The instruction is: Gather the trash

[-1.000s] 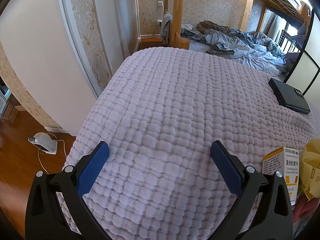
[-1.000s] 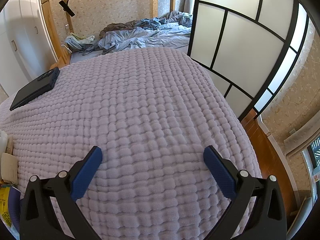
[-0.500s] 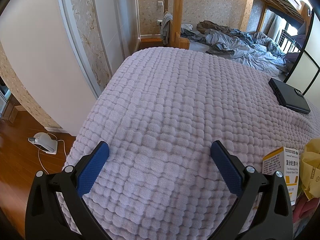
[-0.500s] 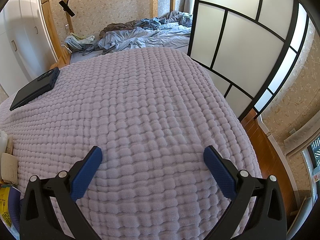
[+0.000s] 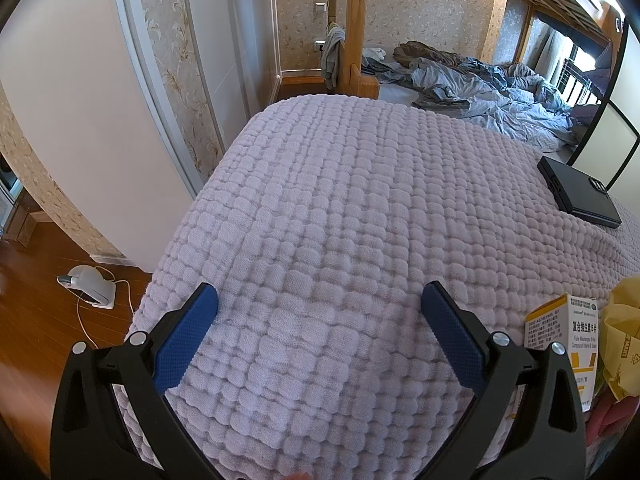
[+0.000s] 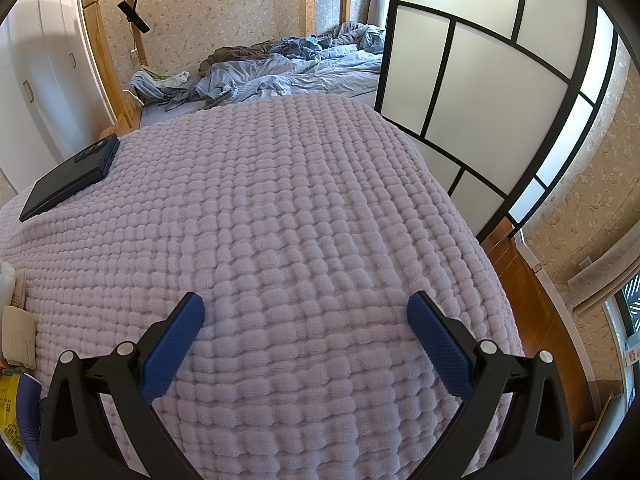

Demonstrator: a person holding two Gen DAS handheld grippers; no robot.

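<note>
Both claws stand spread wide and empty above the quilted lilac blanket (image 5: pixel 340 208): the left gripper (image 5: pixel 318 306) over the bed's near left corner, the right gripper (image 6: pixel 304 314) over its near right corner. The trash lies between them at the near edge. In the left wrist view a white and yellow medicine box (image 5: pixel 564 344) stands upright just beside the left claw's right finger, with a crumpled yellow bag (image 5: pixel 622 344) touching its far side.

The likeliest slip is a sideways swing of the left claw that knocks the light box over, or off the near edge — it stands on soft, lumpy fabric and should tip easily. A low approach could also snag a pad in the blanket's ridges and drag the cloth. The black phone (image 5: pixel 576 192) near the far edge is probably no trash and could be picked up by mistake.

Only the left view shows the box's printed face, and a white device with its cord (image 5: pixel 90 286) on the floor. Only the right view shows the beige folded item (image 6: pixel 16 336) and a yellow printed wrapper (image 6: pixel 10 412) at its left margin — and the framed sliding panel (image 6: pixel 480 80) along the bed's right edge.
</note>
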